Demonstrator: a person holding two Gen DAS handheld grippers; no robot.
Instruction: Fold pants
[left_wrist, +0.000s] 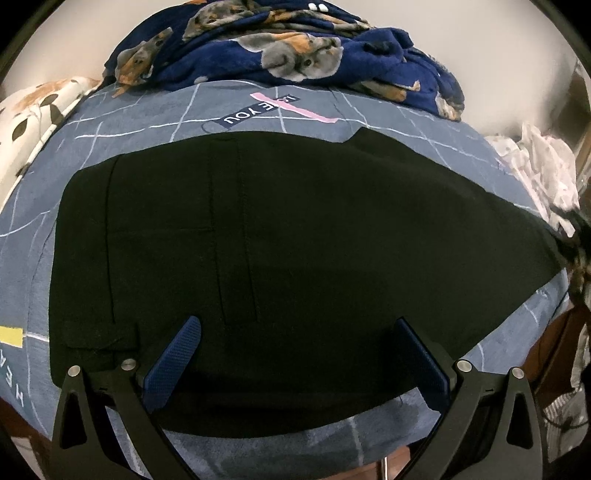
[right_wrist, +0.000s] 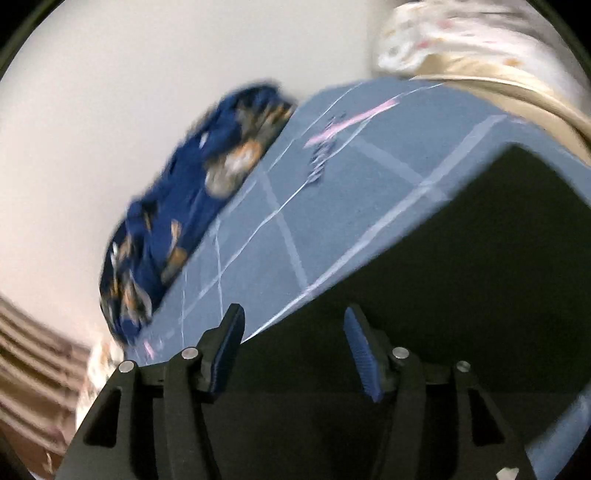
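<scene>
Black pants (left_wrist: 295, 240) lie flat on a grey-blue bed sheet (left_wrist: 147, 114), waistband at the left, legs running right. My left gripper (left_wrist: 299, 325) is open and empty, hovering over the near edge of the pants, blue-padded fingers (left_wrist: 177, 362) wide apart. In the right wrist view, which is tilted and blurred, the pants (right_wrist: 461, 277) fill the lower right. My right gripper (right_wrist: 293, 314) is open and empty just above the pants near their edge.
A navy dog-print blanket (left_wrist: 280, 44) is heaped at the far side of the bed, also in the right wrist view (right_wrist: 177, 221). A floral pillow (left_wrist: 33, 114) lies at the left. Pale crumpled cloth (left_wrist: 539, 170) lies at the right. The bed's near edge is below.
</scene>
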